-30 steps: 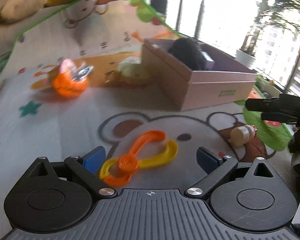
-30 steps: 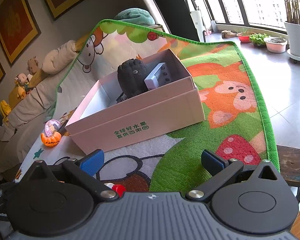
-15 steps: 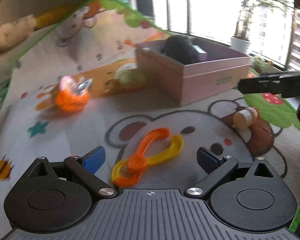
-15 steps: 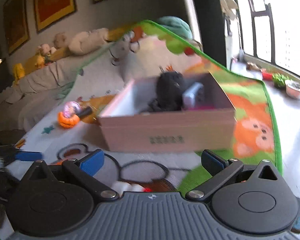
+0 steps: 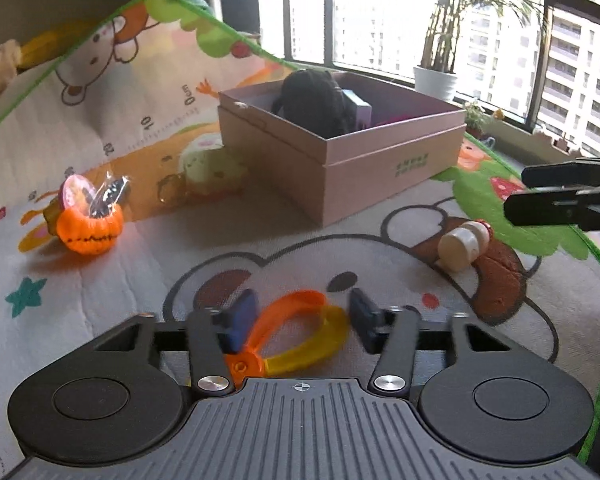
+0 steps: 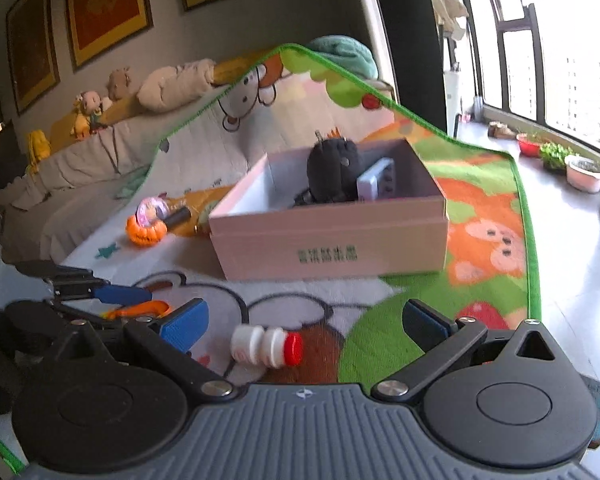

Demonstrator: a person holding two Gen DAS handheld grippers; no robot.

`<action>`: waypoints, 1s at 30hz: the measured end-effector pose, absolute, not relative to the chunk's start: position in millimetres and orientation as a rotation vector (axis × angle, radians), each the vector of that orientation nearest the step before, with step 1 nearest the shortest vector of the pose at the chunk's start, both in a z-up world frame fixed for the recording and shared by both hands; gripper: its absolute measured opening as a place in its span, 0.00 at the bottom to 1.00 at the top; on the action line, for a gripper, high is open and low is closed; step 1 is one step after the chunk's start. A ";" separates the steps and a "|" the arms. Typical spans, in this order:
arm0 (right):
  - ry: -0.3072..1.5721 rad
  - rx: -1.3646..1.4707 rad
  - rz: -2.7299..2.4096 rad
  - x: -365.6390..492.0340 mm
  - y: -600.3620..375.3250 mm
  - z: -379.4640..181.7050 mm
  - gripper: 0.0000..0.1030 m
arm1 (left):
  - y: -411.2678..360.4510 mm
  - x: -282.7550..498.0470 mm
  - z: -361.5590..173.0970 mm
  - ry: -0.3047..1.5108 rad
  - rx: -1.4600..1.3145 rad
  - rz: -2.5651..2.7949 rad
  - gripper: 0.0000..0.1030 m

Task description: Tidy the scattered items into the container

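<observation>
Inside, pink box (image 6: 328, 240) holds black toy (image 6: 334, 174), white block (image 6: 376, 180)

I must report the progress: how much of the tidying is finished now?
Done: a black toy and a small white device lie in the box. In hand: the left tool has just closed on the orange-yellow tongs. Left: the pumpkin toy and small bottle on the mat.

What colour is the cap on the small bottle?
Red, on the white small bottle; clearest in the right wrist view.

Harsh daylight glare from the windows (image 5: 380, 20), slight motion blur, strong fisheye bending at edges
</observation>
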State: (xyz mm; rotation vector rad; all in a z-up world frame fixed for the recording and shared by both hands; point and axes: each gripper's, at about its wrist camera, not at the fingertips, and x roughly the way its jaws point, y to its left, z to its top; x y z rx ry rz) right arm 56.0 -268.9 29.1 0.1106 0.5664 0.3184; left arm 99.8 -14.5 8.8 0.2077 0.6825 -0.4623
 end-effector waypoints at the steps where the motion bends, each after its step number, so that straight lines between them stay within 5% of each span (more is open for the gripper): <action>1: 0.574 0.102 0.324 54.8 -267.8 27.7 1.00 | -15.6 97.2 9.4 0.684 0.211 -0.469 0.52; 8: 0.579 -0.012 0.353 41.0 -248.4 23.9 0.99 | -25.4 65.7 11.8 0.707 0.219 -0.575 0.53; 10: 0.584 -0.017 0.354 43.8 -243.9 23.5 0.91 | -26.3 54.1 11.3 0.708 0.228 -0.579 0.56; 14: 0.633 -0.047 0.358 60.3 -230.7 17.5 0.81 | -18.2 36.1 17.0 0.692 0.218 -0.522 0.80; 17: 0.653 -0.048 0.364 69.4 -223.4 14.4 0.64 | -7.5 22.6 24.3 0.677 0.180 -0.465 0.93; 19: 0.673 -0.052 0.372 74.3 -219.5 12.6 0.43 | 0.1 16.5 26.1 0.683 0.136 -0.416 0.93; 30: 0.626 -0.096 0.370 46.1 -227.0 19.0 0.44 | 6.7 29.1 15.9 0.732 -0.007 -0.273 0.97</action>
